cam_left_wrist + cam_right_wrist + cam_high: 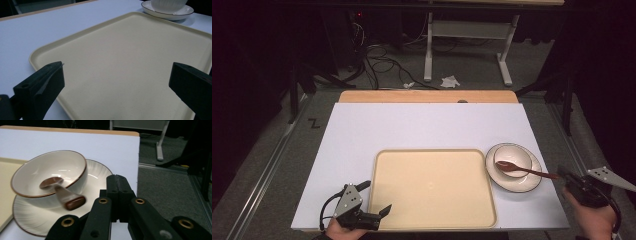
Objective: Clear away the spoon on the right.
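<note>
Spoon (526,170) handle toward right gripper (565,178)

black jaws, brass-ringed screw holes

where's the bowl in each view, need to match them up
High view: the bowl sits on the plate at right of centre, just right of the tray.
Left gripper view: the bowl is at the top right edge, cropped, past the tray's far corner.
Right gripper view: the bowl is left of centre, with the brown spoon in it.
Shared landmark: the tray.
</note>
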A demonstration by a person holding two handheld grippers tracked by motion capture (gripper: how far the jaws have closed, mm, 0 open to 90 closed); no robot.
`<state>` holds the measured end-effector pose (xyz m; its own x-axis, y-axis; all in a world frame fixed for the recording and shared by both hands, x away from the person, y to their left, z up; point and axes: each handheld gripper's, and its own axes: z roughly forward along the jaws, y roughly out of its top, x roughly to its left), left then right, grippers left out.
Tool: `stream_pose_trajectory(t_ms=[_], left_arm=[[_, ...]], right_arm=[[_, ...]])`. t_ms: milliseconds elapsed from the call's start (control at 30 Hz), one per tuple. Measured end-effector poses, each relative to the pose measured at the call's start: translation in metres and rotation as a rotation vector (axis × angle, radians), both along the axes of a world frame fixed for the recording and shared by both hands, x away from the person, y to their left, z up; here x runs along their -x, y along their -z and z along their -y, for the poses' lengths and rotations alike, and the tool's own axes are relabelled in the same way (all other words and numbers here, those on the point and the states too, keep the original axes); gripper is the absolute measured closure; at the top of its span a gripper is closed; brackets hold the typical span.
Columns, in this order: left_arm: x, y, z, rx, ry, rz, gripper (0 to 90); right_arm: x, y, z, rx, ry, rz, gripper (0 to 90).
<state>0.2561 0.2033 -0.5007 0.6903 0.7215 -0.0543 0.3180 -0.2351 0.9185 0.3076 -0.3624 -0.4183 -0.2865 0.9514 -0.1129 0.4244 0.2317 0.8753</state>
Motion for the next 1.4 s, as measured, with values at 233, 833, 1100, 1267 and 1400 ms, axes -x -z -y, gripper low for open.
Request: stream_pose_trajectory(t_ms=[233,833,1100,1267,1400], left_arm=[[-0.001,0.0,0.0,-0.001,-0.004,-0.001,0.6],[-0.001,-0.001,0.0,-0.001,-0.006,0.005,0.6],[0.0,-0.001,0.0,-0.002,-0.005,0.006,0.6],[-0.001,-0.001,0.001,-0.006,-0.001,0.005,0.6],[-0.001,-0.001,0.001,-0.005,-0.001,0.004,0.6]], right_arm=[[-0.003,0.006,0.052,-0.095,0.094,0.024,90.0],[0.014,0.025,0.035,-0.082,-0.058,-0.015,88.7],[0.026,0.022,0.009,-0.06,-0.136,-0.018,80.2],[0.028,0.023,-0.003,-0.059,-0.168,-0.026,71.1],[0.026,0.026,-0.012,-0.041,-0.186,-0.032,63.9]])
